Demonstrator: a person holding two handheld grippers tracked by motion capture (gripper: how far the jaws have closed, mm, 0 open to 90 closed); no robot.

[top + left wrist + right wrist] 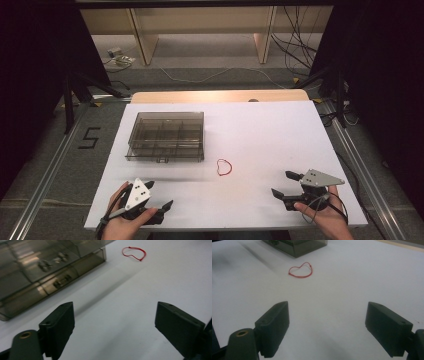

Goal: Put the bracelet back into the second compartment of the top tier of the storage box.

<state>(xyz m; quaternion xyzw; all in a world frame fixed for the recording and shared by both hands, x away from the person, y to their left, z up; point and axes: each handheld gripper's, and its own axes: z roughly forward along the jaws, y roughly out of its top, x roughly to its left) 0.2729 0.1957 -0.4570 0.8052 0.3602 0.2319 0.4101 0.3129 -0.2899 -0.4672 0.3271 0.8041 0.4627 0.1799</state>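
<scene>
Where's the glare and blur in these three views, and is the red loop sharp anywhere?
High view: soft overall, the red loop small but readable, dark surroundings around the lit white table. Left gripper view: bright reflections on the smoky plastic organizer box, its contents blurred; a long shadow runs across the table. Right gripper view: the loop is clearest here; the near fingers are slightly soft.

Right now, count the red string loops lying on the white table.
1. The red string loop lies flat on the white table, just right of the smoky plastic compartment box and apart from it. More could be hidden inside the box.
</scene>
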